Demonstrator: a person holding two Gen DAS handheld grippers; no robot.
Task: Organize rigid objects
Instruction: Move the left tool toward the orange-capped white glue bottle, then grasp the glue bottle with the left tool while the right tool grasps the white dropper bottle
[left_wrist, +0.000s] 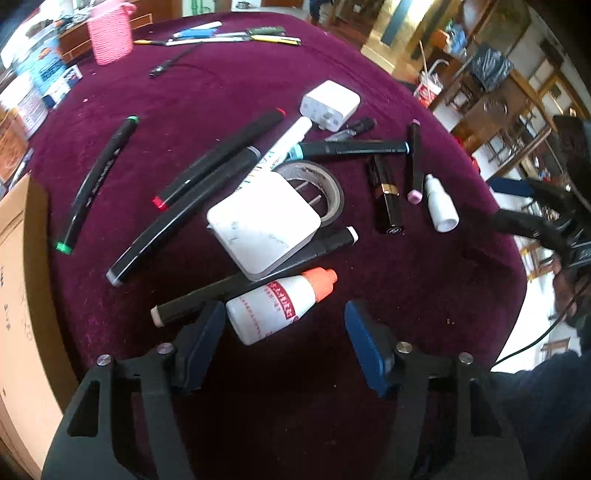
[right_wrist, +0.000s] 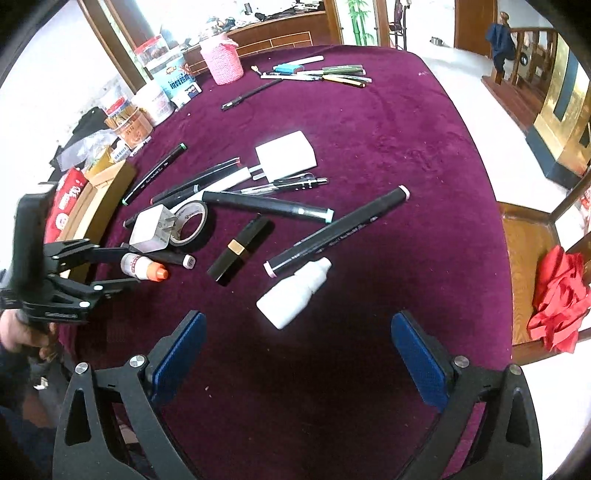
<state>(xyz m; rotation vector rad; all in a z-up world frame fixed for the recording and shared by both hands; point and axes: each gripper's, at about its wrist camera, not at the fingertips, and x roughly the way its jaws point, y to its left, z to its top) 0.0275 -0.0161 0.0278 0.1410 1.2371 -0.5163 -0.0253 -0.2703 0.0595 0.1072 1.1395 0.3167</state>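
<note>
The left claw (left_wrist: 284, 325) hangs over the near part of the counter (left_wrist: 424, 277), a round top under dark plum velvet cloth. Its blue pads stand partly apart; the left pad is just beside the base of the white plastic bottle with the orange cap (left_wrist: 280, 304), the right pad well clear of it, so nothing is gripped. Behind the bottle the clutter is tight: a white square charger block (left_wrist: 264, 229) lies across a black marker, leaning on a roll of grey tape (left_wrist: 325, 188).

The right claw (right_wrist: 295, 350) is wide open and empty above bare cloth. The small all-white dropper bottle (right_wrist: 295, 291) lies just beyond its fingers, beside a black marker with pink ends (right_wrist: 336, 230) and near a black and gold lipstick tube (right_wrist: 240, 251). To the right, open cloth runs to the counter's curved edge. A pink knitted basket (right_wrist: 221, 61) stands at the far rim.
</note>
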